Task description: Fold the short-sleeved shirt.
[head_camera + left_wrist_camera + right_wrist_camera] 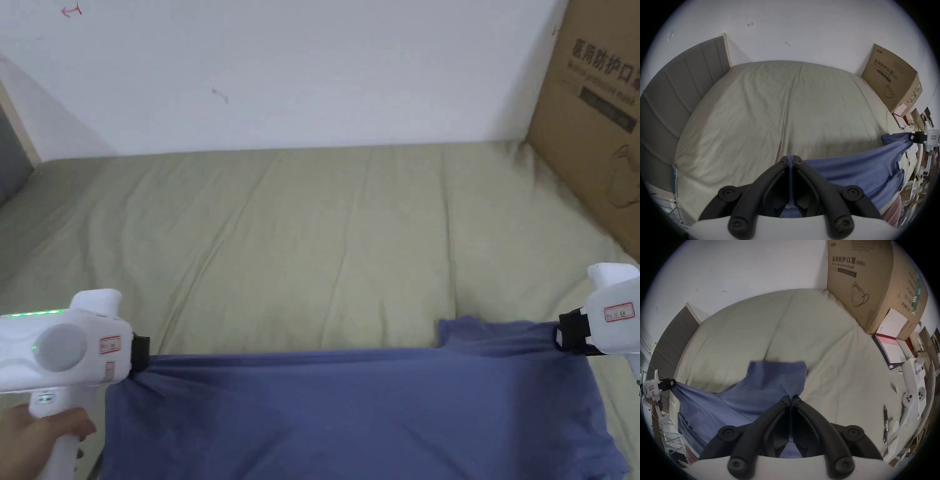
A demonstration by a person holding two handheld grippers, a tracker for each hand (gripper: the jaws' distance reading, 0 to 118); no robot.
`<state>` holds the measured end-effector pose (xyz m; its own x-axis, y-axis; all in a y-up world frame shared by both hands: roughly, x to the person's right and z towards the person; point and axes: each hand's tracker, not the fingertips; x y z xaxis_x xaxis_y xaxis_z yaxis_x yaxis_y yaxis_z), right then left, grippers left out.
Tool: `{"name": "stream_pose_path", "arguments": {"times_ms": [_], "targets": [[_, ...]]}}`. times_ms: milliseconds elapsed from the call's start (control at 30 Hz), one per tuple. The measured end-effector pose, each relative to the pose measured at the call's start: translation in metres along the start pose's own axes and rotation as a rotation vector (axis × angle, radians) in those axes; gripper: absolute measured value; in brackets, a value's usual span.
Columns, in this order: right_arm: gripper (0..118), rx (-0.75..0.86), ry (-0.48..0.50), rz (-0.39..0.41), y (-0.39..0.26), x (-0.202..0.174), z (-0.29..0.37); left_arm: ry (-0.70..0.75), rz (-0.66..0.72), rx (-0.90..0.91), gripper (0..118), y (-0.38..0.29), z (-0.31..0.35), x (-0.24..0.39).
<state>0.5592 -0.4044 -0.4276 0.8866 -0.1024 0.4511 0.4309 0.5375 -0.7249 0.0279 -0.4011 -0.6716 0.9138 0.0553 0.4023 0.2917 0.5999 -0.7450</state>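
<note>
The blue short-sleeved shirt hangs stretched along the near edge of the bed, its top edge pulled taut between the two grippers. The left gripper has both jaws clamped on a bunched corner of the shirt at the bed's near left. The right gripper pinches the opposite corner at the bed's near right, where a sleeve pokes up. Farther back, a cardboard box stands on the bed's right side against the white wall.
</note>
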Motion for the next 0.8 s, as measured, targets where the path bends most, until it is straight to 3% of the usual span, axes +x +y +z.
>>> {"name": "stream_pose_path", "arguments": {"times_ms": [200, 333, 400, 433, 467, 500, 567, 600, 700, 733, 767, 800], "targets": [[2, 0.05, 0.006, 0.019, -0.071, -0.005, 0.083, -0.027, -0.033, 0.047, 1, -0.051, 0.078, -0.011], [2, 0.01, 0.005, 0.028, -0.142, -0.004, 0.11, 0.012, -0.129, -0.027, 6, -0.11, 0.099, -0.009], [5, -0.054, -0.015, 0.036, -0.176, -0.003, 0.106, 0.019, -0.126, -0.049, 46, -0.142, 0.103, -0.01], [19, -0.071, -0.026, 0.028, -0.193, -0.003, 0.102, 0.023, -0.125, -0.069, 68, -0.159, 0.103, -0.01], [54, -0.1, -0.031, 0.024, -0.209, -0.002, 0.096, 0.025, -0.119, -0.063, 89, -0.176, 0.101, -0.013], [54, -0.108, -0.04, 0.007, -0.221, -0.001, 0.09, 0.025, -0.111, -0.068, 89, -0.188, 0.096, -0.015], [74, -0.121, -0.046, -0.012, -0.242, 0.004, 0.069, 0.057, -0.071, -0.124, 95, -0.204, 0.085, -0.018], [77, -0.124, -0.056, -0.008, -0.248, 0.004, 0.066, 0.074, -0.068, -0.133, 94, -0.208, 0.083, -0.018], [77, -0.121, -0.151, -0.005, -0.25, 0.003, 0.07, 0.112, -0.025, -0.075, 94, -0.203, 0.093, -0.025], [77, -0.101, -0.122, -0.01, -0.247, 0.002, 0.077, 0.084, 0.02, -0.042, 92, -0.197, 0.102, -0.027], [73, -0.064, -0.089, -0.036, -0.241, 0.001, 0.083, 0.045, 0.077, -0.024, 77, -0.191, 0.109, -0.03], [63, -0.044, -0.091, -0.058, -0.235, -0.002, 0.09, 0.018, 0.124, -0.014, 52, -0.187, 0.113, -0.032]]}}
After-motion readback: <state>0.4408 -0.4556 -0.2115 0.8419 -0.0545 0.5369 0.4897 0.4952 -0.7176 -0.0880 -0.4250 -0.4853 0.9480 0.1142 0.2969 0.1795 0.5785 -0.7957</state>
